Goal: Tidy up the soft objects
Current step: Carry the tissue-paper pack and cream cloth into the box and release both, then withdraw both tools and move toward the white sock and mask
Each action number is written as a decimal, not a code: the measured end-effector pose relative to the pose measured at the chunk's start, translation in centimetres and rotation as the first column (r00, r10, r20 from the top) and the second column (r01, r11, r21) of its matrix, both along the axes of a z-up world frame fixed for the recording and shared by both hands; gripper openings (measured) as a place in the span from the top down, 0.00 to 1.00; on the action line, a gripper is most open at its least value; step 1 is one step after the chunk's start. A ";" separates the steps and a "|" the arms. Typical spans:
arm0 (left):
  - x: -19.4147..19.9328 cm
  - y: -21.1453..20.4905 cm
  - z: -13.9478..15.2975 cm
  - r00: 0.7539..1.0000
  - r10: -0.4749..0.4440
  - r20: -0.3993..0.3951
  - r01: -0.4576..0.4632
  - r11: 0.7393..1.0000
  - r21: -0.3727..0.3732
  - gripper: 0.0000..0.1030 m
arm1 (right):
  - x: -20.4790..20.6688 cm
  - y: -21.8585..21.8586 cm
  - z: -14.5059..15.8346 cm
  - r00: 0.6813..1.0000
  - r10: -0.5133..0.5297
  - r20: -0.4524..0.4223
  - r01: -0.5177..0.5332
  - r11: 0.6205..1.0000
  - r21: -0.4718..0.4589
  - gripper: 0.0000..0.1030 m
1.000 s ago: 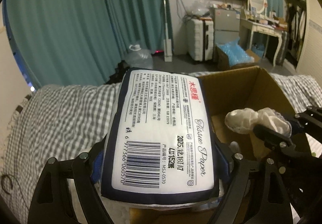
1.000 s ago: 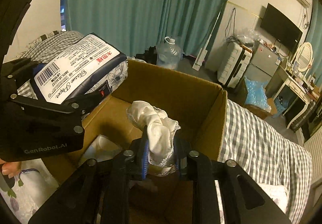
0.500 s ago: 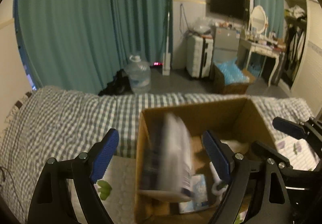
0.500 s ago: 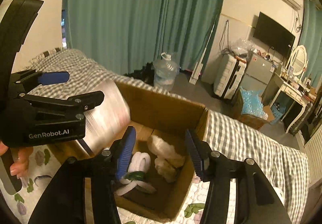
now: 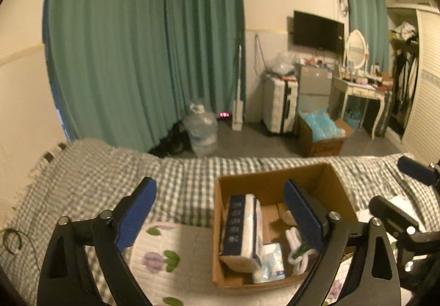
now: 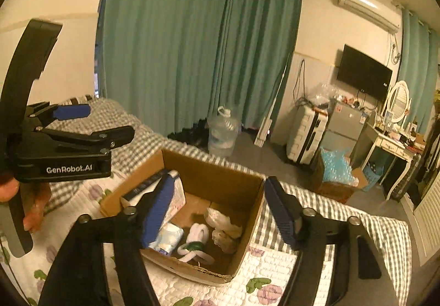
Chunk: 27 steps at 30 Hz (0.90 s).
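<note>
Left gripper (image 5: 217, 212) wide and empty at 9 o'clock, tissue paper pack (image 5: 242, 231) on its edge inside the cardboard box (image 5: 275, 179), might tip onto the white socks (image 6: 196, 234), right gripper (image 6: 217, 207) wide and empty too.

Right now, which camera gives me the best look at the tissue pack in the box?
The left wrist view. There the tissue pack stands on edge against the cardboard box wall, its whole length unobstructed. In the right wrist view the right gripper finger covers much of the pack, leaving only one end and its dark edge visible.
</note>
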<state>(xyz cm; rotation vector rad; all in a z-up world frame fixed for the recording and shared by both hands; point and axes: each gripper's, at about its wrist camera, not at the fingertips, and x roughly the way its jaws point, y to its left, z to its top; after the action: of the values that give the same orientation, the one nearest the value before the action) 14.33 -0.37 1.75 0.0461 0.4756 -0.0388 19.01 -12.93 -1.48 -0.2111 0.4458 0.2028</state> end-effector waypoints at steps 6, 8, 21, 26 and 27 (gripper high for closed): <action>-2.8 1.1 2.0 0.998 0.005 0.065 -0.005 1.000 -0.001 0.05 | -2.8 0.1 2.9 0.998 0.005 0.058 -0.007 0.999 0.031 0.20; -3.7 1.3 2.8 0.997 0.003 0.081 -0.003 1.000 -0.005 0.05 | -3.6 0.2 3.6 0.997 0.005 0.075 -0.008 0.999 0.035 0.15; -8.7 2.3 5.3 0.989 -0.024 0.146 0.030 0.999 -0.039 0.05 | -8.7 -1.2 7.6 0.985 -0.041 0.169 0.026 0.996 0.086 0.00; -10.1 2.2 5.6 0.985 -0.017 0.173 0.026 0.999 -0.048 0.05 | -10.0 -1.6 8.3 0.984 -0.054 0.171 0.038 0.995 0.093 0.00; -10.3 2.2 5.5 0.985 -0.016 0.174 0.024 0.999 -0.045 0.05 | -10.2 -1.7 8.4 0.983 -0.055 0.172 0.040 0.995 0.094 0.00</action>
<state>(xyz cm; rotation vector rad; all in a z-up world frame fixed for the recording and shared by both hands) 4.07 1.79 7.27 0.0083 0.2999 -0.0653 8.78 -14.61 6.91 -0.1280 0.2662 0.1557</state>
